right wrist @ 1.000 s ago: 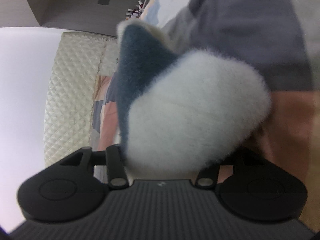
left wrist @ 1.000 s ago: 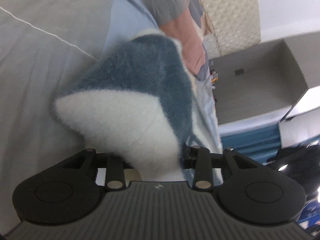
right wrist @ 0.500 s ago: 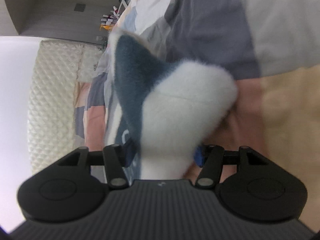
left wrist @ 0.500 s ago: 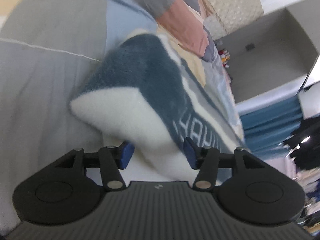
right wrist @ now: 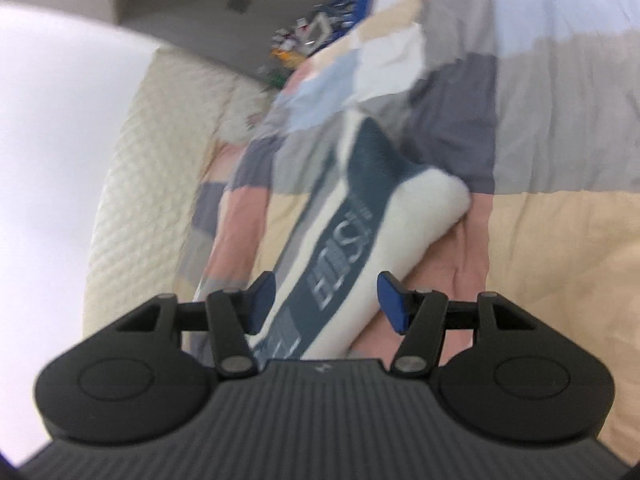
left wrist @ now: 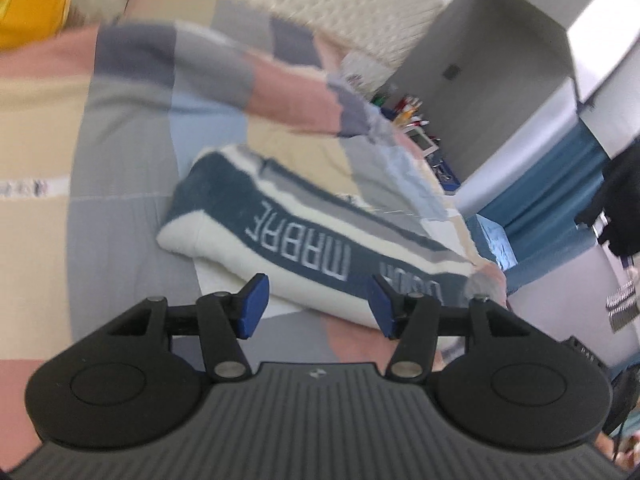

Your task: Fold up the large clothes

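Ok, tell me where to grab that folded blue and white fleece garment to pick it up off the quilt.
Probably take the folded garment at its thick white rolled edge, nearest both open grippers, left gripper and right gripper. Come in low along the patchwork quilt, one finger under the fold and one over. The bulge there gathers all layers, so it should lift without unfolding.

I see each gripper, the left gripper (left wrist: 316, 304) and the right gripper (right wrist: 327, 302), has a black ribbed body, round black discs, silver screws and blue fingertips (left wrist: 253, 306).
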The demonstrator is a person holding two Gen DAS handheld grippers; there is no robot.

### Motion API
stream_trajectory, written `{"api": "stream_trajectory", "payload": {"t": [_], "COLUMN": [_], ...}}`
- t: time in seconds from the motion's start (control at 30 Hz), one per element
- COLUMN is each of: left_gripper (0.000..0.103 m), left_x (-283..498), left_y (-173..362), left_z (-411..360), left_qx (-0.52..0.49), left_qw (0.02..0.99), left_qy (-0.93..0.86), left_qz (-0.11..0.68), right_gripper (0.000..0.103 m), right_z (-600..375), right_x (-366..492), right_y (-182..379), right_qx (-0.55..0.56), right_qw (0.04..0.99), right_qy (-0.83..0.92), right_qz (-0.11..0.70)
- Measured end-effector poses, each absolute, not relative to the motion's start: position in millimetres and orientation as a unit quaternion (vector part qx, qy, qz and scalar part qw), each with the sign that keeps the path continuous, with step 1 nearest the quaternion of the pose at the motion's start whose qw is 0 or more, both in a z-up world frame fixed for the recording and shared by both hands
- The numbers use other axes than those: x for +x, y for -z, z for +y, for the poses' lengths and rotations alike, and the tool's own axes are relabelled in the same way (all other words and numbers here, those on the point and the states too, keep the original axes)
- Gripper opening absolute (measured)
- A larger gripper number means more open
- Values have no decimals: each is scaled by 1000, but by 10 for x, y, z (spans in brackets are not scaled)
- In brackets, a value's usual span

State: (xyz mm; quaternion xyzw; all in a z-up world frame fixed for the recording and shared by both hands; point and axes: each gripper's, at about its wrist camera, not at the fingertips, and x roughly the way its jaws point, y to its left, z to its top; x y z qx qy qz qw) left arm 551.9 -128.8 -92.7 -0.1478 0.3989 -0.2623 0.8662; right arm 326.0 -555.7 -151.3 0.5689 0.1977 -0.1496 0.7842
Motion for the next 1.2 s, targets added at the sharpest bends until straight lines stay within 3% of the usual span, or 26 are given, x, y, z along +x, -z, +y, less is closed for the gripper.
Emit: {"api": "stream_trajectory", "payload": {"t": [0.4, 0.6, 0.83, 1.2], "left_gripper": [62, 64, 64, 64], "left_x": [3539, 2563, 1652, 900], "left_y": [-245, -576, -645, -301], "left_z": [-1171, -1113, -1054, -835], "left_qx": [-43, -4, 16, 36], "left_qw": [916, 933, 945, 953], "left_qy": [262, 260, 253, 242], "left_qz": [302, 249, 206, 180], "right_gripper": [60, 60, 60, 60], "right_z": [-4907, -4520, -4163, -3848], "right_x": [2222, 1599, 960, 384], "right_y": [424, -48, -289, -105], "right_qx": [409, 292, 203, 143], "right_qw": [889, 942, 969, 982], "right_qy": [82, 59, 39, 41], "right_qz": [191, 156, 134, 116]}}
